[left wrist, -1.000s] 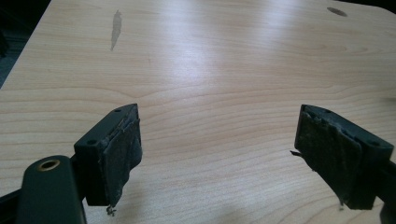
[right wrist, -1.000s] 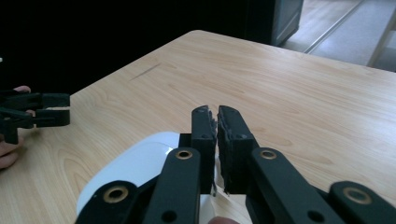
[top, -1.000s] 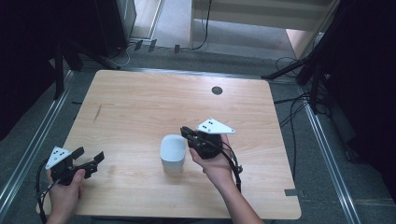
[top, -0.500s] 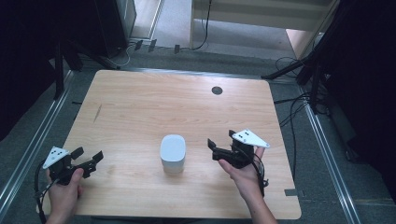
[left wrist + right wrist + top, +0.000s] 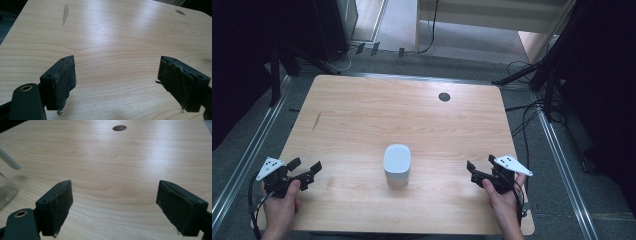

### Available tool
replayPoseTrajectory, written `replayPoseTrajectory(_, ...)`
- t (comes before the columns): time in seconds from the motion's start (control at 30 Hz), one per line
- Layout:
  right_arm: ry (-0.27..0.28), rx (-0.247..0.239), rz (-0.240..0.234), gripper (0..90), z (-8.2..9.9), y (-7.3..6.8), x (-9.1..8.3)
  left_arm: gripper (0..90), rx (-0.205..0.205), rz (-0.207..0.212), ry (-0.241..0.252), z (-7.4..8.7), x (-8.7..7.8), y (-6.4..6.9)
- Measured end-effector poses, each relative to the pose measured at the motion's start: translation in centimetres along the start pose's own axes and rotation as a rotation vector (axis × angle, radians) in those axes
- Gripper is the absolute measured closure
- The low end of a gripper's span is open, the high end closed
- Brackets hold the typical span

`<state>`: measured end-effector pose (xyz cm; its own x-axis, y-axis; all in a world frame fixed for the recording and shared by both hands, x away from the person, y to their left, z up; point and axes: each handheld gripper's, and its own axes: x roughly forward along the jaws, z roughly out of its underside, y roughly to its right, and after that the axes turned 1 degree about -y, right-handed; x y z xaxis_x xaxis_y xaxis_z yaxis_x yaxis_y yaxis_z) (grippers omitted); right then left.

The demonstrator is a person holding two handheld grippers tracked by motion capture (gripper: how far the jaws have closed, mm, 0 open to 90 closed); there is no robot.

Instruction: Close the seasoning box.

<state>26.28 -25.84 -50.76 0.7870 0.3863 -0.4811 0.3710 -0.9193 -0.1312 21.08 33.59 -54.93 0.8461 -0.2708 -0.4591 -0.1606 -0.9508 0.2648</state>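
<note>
White canister (image 5: 397, 164), upright mid-desk (image 5: 362, 115); left tongs (image 5: 304, 172) and right tongs (image 5: 479, 170) flank it, both agape, empty; hasty sideways approach risks toppling it.

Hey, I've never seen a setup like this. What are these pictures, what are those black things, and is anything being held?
A person sits at a wooden table with a hand-held gripper in each hand: the left gripper and the right gripper. One picture looks down from above. The other two come from cameras riding on the grippers, looking out between their black fingers. A white container stands upright mid-table, between the two grippers and apart from both. Both grippers are open and hold nothing.
</note>
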Motion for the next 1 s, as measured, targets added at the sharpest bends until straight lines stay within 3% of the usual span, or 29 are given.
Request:
replayPoseTrajectory(0.5,-0.039,0.044,0.103,14.4,3.5,4.5,-2.2,14.8,-0.003,0.0,0.0,0.0,0.0,0.0)
replayPoseTrajectory(0.63,-0.056,0.026,0.148,14.6,4.6,5.4,-2.8,14.8,-0.003,0.0,0.0,0.0,0.0,0.0)
replayPoseTrajectory(0.73,-0.044,0.053,0.144,14.8,4.9,6.0,-3.4,14.8,-0.002,0.0,0.0,0.0,0.0,0.0)
replayPoseTrajectory(0.83,-0.044,0.05,0.166,15.3,5.1,6.2,-3.7,14.8,-0.003,-0.001,0.001,0.0,0.0,0.0)
replayPoseTrajectory(1.0,-0.015,0.064,0.154,15.3,5.5,6.4,-4.1,14.8,0.002,0.0,0.005,0.0,0.0,0.0)
